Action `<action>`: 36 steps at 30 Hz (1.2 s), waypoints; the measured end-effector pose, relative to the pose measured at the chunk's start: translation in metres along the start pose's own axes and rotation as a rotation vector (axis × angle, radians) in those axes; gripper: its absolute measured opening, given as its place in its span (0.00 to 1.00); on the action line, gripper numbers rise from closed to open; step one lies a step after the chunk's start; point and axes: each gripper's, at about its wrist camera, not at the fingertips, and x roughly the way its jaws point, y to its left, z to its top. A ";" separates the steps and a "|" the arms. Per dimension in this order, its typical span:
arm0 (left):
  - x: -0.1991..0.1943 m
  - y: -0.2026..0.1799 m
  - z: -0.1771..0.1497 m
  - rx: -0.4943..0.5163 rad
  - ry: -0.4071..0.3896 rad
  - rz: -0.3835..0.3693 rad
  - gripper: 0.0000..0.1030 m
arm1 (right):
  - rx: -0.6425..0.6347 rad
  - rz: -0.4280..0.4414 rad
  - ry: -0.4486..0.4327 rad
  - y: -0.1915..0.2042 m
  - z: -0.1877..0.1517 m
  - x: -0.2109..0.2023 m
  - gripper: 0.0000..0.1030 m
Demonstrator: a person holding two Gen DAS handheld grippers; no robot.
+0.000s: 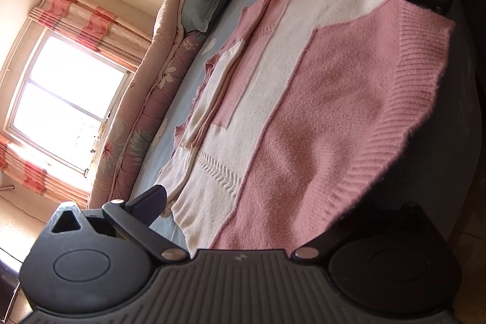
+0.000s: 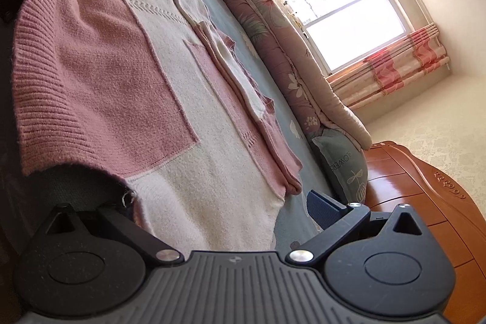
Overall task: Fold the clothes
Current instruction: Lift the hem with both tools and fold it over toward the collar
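Your left claw (image 1: 243, 220) and right claw (image 2: 218, 211) each look clamped on a hem corner of the pink-and-cream sweater (image 1: 303, 111), though 1 finger of each hides under the knit. The sweater lies on the bed (image 1: 188, 111), hem lifted off its near edge, sleeves already tucked in. Next move: carry the hem toward the collar. No containers around.
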 end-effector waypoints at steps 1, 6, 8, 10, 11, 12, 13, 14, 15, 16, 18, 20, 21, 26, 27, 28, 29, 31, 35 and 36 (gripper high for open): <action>-0.001 0.000 -0.002 -0.002 0.002 0.003 0.99 | 0.004 0.003 0.013 -0.002 -0.002 0.001 1.00; 0.001 -0.001 0.003 -0.014 0.007 0.013 1.00 | 0.027 0.003 0.032 -0.005 -0.001 0.004 1.00; 0.001 -0.001 0.005 -0.013 0.008 0.024 1.00 | 0.025 -0.047 0.034 -0.003 0.000 0.000 1.00; -0.001 -0.002 0.005 -0.007 0.004 0.041 1.00 | 0.013 -0.116 0.023 -0.003 -0.001 -0.005 1.00; -0.002 -0.002 0.005 -0.008 0.004 0.047 1.00 | 0.006 -0.139 0.015 -0.003 -0.002 -0.006 1.00; -0.002 -0.002 0.005 -0.014 0.006 0.049 1.00 | 0.003 -0.153 0.010 -0.003 -0.002 -0.007 1.00; -0.001 -0.001 0.005 -0.021 0.010 0.049 1.00 | 0.003 -0.152 0.010 -0.004 -0.003 -0.007 1.00; 0.000 -0.001 0.006 -0.027 0.013 0.050 1.00 | 0.003 -0.141 0.016 -0.003 -0.003 -0.005 1.00; 0.000 -0.001 0.007 -0.031 0.013 0.053 1.00 | 0.004 -0.123 0.025 -0.002 -0.003 -0.003 1.00; 0.000 -0.002 0.007 -0.033 0.011 0.059 1.00 | 0.015 -0.124 0.021 -0.002 -0.003 -0.002 1.00; -0.001 -0.002 0.008 -0.038 0.009 0.075 1.00 | 0.014 -0.163 0.009 -0.001 -0.003 -0.002 1.00; -0.001 0.000 0.009 -0.049 0.005 0.091 1.00 | 0.000 -0.210 0.002 0.002 -0.002 -0.002 1.00; 0.000 0.001 0.009 -0.056 0.006 0.095 1.00 | -0.009 -0.226 -0.001 0.003 -0.002 -0.001 1.00; 0.002 0.004 0.010 -0.083 0.006 0.110 1.00 | -0.040 -0.268 -0.019 0.007 -0.002 -0.001 1.00; 0.002 0.004 0.010 -0.089 0.003 0.119 1.00 | -0.047 -0.290 -0.025 0.008 -0.003 -0.001 1.00; 0.002 0.004 0.010 -0.095 0.001 0.127 1.00 | -0.054 -0.307 -0.032 0.008 -0.003 -0.001 1.00; 0.002 0.005 0.010 -0.101 -0.002 0.134 1.00 | -0.058 -0.321 -0.037 0.008 -0.002 -0.001 1.00; 0.002 0.006 0.010 -0.113 -0.008 0.146 1.00 | -0.056 -0.339 -0.046 0.006 -0.001 -0.001 1.00; 0.001 0.009 0.011 -0.127 -0.030 0.207 1.00 | -0.054 -0.358 -0.051 0.002 0.001 0.001 1.00; 0.001 0.010 0.011 -0.132 -0.037 0.227 1.00 | -0.055 -0.359 -0.050 0.002 0.002 0.002 1.00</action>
